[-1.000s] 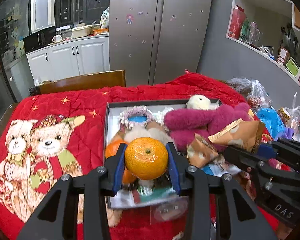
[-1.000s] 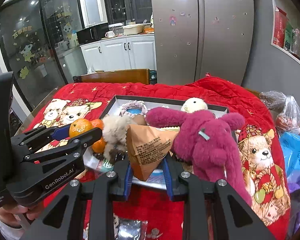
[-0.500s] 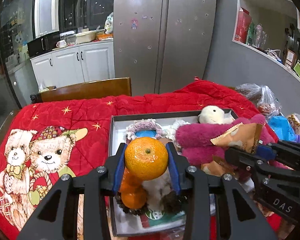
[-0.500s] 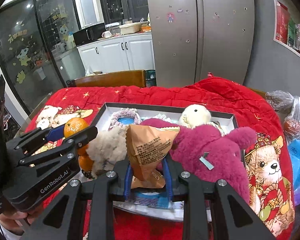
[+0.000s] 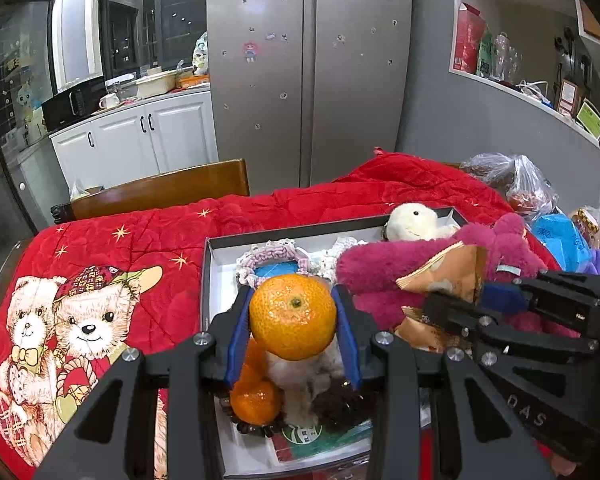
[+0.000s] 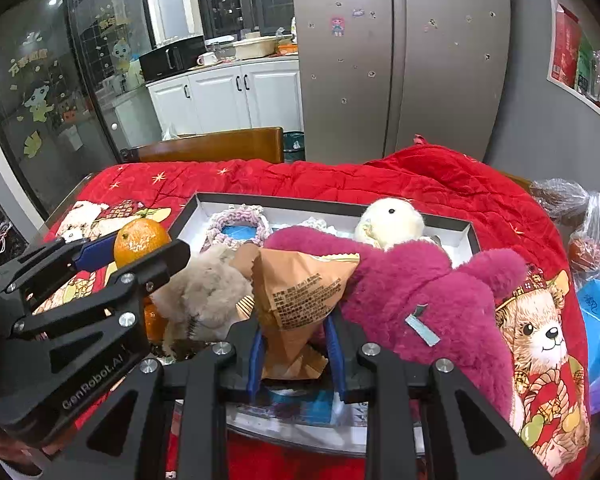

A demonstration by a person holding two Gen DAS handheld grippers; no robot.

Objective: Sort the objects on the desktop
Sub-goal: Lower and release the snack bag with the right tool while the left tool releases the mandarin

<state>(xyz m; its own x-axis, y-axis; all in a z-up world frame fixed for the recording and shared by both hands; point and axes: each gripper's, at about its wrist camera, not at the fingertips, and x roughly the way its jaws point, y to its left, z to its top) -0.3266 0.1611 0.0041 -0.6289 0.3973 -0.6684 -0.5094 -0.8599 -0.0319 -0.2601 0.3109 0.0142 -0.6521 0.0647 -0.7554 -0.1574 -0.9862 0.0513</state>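
I hold an orange (image 5: 293, 316) tight in my left gripper (image 5: 293, 320), squeezed between the two blue pads (image 5: 236, 332). It hangs over the near end of the box (image 5: 220, 248), right above another orange (image 5: 255, 402) that already lies there. My right gripper (image 6: 294, 340) is closed on a brown snack bag (image 6: 300, 292), held up over the middle of the box.

I think my job now is to put both things down in the box. The box is very full. A fluffy tan toy (image 6: 204, 292) sits by the oranges, and a big pink plush (image 6: 420, 292) lies across the right side. So I should lower the orange slowly next to the other one and open only when it touches, or it may roll. The bag should go in a free gap, not on the pink plush.
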